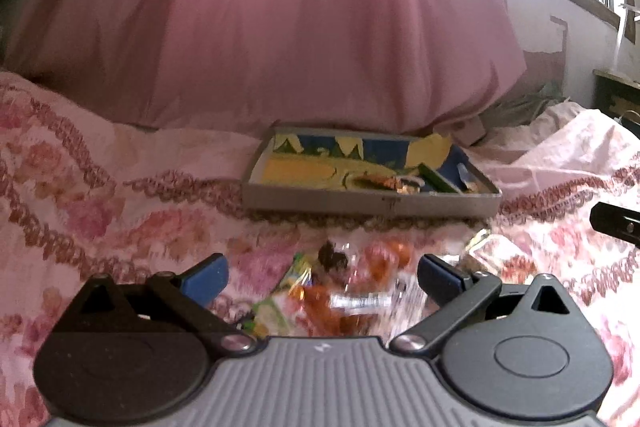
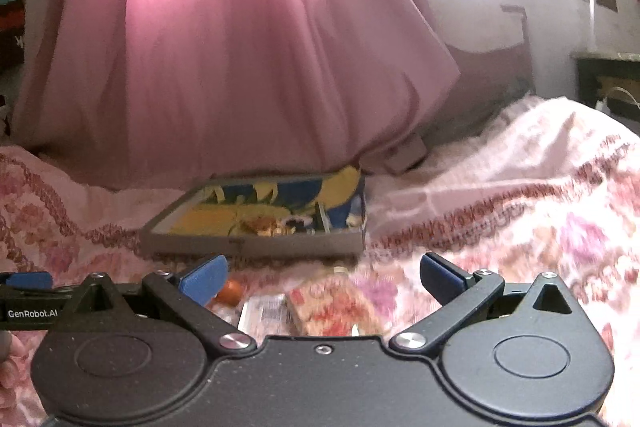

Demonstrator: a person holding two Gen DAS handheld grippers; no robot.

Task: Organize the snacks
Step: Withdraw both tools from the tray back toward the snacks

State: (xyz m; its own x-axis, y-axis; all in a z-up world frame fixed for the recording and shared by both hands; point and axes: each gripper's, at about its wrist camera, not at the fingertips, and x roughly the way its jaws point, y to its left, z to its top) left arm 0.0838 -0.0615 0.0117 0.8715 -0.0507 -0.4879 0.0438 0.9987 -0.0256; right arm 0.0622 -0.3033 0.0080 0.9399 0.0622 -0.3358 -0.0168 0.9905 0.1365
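Both the left tool (image 1: 322,277) and right tool (image 2: 324,275) gape over loose snacks (image 1: 340,291).

One shallow box (image 1: 370,205); one pink curtain (image 1: 280,7); two tongs (image 1: 322,277) (image 2: 322,277); loose snack packets (image 1: 340,291), blurred, uncountable.

Bedspread (image 1: 100,187): soft woven cloth, matt, floral print. Curtain (image 1: 300,27): thin pink cloth, translucent at frame top. Tray (image 1: 360,201): grey matt cardboard walls, printed paper lining. Snack wrappers (image 1: 344,291): glossy plastic film. Left gripper (image 1: 322,277): matt black plastic, ribbed grey housing, blue pads (image 1: 206,277), bright metal rivets.
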